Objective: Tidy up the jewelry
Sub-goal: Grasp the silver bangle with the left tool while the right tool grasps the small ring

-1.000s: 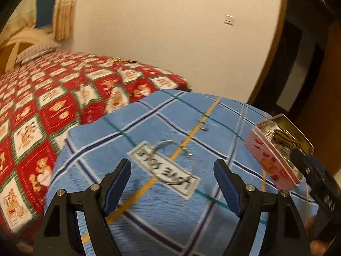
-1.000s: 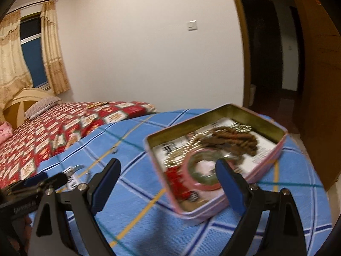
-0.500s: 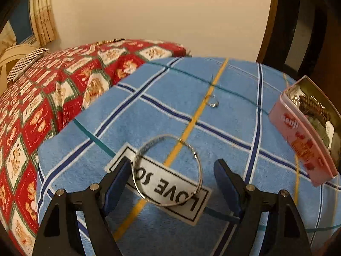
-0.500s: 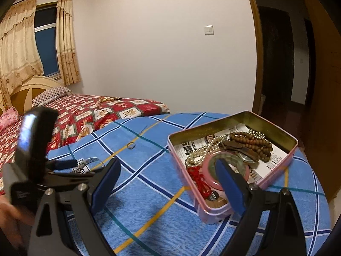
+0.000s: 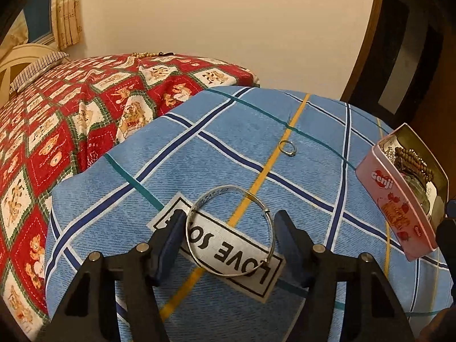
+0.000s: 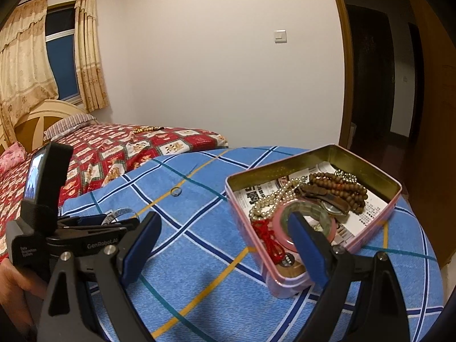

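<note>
A thin silver bangle lies flat on the blue checked cloth, over a "LOVE" label. My left gripper is open, its blue pads either side of the bangle, close to it. A small silver ring lies farther back on the yellow stripe; it also shows in the right wrist view. A pink tin stands at the right, open, holding pearl and wooden bead strands, a pink bangle and a red cord. My right gripper is open and empty, hovering by the tin's near corner.
A bed with a red patterned quilt adjoins the blue cloth on the left, with a bead strand at its far edge. A white wall stands behind and a dark doorway at the right. The left gripper's body shows in the right wrist view.
My left gripper has moved forward and down over the bangle, so the pads now flank it. My right gripper has drawn back a little from the tin.
</note>
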The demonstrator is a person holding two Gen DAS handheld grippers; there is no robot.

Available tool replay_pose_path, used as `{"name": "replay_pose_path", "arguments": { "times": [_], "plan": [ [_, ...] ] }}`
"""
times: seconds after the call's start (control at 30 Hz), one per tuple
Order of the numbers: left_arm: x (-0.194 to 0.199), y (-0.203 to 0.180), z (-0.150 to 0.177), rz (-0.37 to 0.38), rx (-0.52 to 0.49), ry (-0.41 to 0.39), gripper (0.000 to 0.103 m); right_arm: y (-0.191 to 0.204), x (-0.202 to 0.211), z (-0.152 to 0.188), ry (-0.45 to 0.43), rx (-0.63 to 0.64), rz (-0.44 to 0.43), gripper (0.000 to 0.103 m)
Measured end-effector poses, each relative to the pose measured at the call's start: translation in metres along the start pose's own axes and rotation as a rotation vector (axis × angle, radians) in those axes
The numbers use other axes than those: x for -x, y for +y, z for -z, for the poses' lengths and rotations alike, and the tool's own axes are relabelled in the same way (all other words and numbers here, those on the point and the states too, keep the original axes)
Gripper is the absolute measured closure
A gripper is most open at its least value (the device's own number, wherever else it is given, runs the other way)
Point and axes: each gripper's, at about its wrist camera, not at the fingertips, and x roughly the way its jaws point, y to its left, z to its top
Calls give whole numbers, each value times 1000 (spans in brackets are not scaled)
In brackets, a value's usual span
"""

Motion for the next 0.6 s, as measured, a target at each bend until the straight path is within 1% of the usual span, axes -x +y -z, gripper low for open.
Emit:
{"name": "replay_pose_path", "arguments": {
  "times": [0.07,0.17,0.2,0.27,0.33,0.37,0.4,0.43,0.5,0.53,0.6],
  "plan": [
    [5,5,0,15,30,-25,39,0,1,0,-3,-2,0,11],
    [13,19,-1,53,132,-89,39,1,1,-1,-8,-1,-6,11],
    [16,26,-1,65,179,-123,39,3,0,-1,-5,2,-10,11],
    [24,35,-2,63,226,-184,39,9,-3,-2,2,18,-29,11],
    [32,38,-3,51,238,-242,39,17,-9,-5,10,37,-57,11],
    [36,38,-4,42,238,-266,39,22,-13,-7,15,47,-78,17],
    [41,38,-5,24,235,-299,39,27,-20,-10,27,59,-97,25],
    [44,38,-5,12,233,-321,39,32,-28,-12,44,74,-106,28],
    [48,39,-5,-2,234,-356,39,42,-51,-19,89,101,-111,39],
    [49,39,-5,-4,235,-363,39,45,-63,-22,114,101,-118,41],
    [49,40,-6,-4,239,-376,39,49,-92,-27,191,77,-150,54]
  ]
}}
